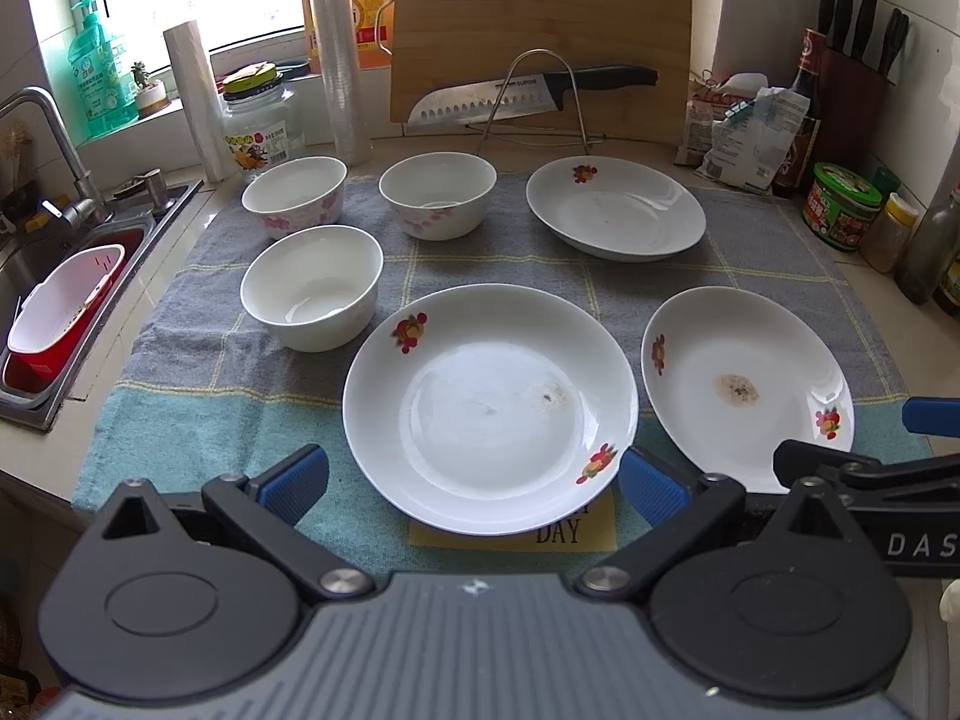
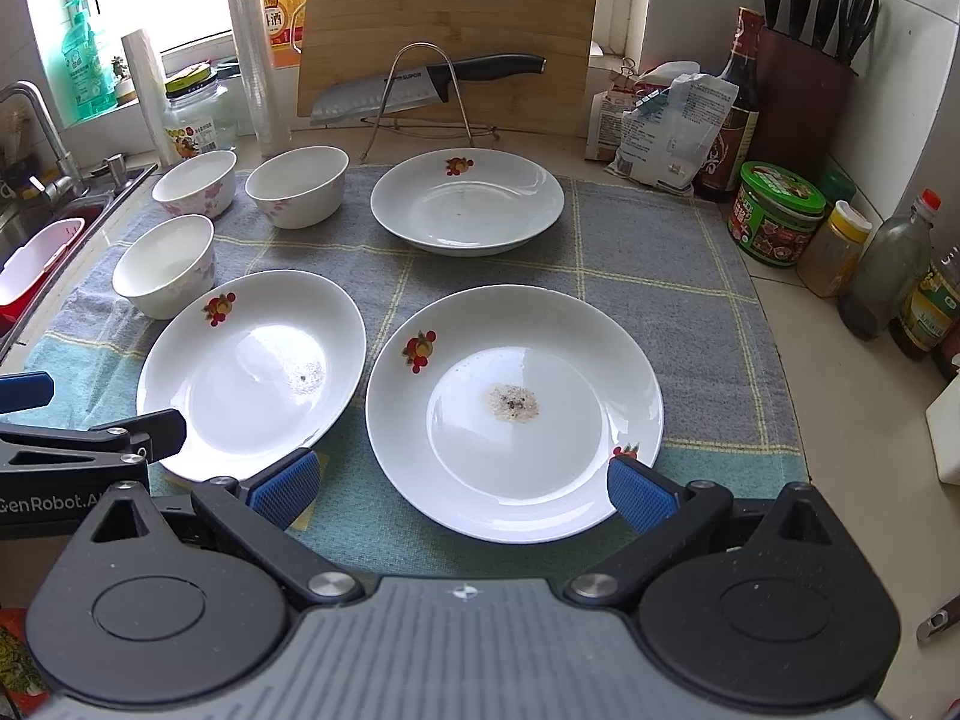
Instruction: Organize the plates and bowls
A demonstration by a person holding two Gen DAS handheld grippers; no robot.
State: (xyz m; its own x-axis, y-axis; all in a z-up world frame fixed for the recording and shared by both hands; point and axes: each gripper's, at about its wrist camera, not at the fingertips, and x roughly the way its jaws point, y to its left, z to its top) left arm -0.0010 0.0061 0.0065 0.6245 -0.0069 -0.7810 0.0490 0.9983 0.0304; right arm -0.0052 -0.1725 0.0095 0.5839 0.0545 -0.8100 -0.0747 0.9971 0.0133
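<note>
Nothing stacked yet: three plates and three bowls lay apart on the checked towel (image 2: 660, 252) covering the counter (image 2: 798, 360).

Left gripper (image 1: 474, 480) hovered with fingers (image 1: 294, 480) spread wide, empty, on either side of the near rim of the near-left plate (image 1: 489, 402). Right gripper (image 2: 462, 489) sat likewise wide open and empty, fingers (image 2: 642, 495) bracketing the near rim of the near-right plate (image 2: 513, 408). Far plate (image 2: 468, 201) stood alone toward the cutting board (image 2: 450, 24). Near bowl (image 1: 312, 285) sat just beside the near-left plate on the left, with the far-left bowl (image 1: 294, 195) and the far-middle bowl (image 1: 438, 192) behind it, near the sink (image 1: 36, 300).

Likely risks from here:
- Glossy, sloped plate rims: a shallow pinch could slip, dropping porcelain onto the towel or against its neighbour.
- Near plates close together, grippers side by side: lifting either carelessly could knock the other plate or the other gripper.
- Near bowl crowding the left plate: a leftward swing could tip it toward the counter edge and sink.
- Dried residue in the near-right plate (image 2: 513, 402): stacking another plate on top would smear its underside.
- Knife (image 2: 420, 87) on the wire rack behind: a far reach could snag it.
</note>
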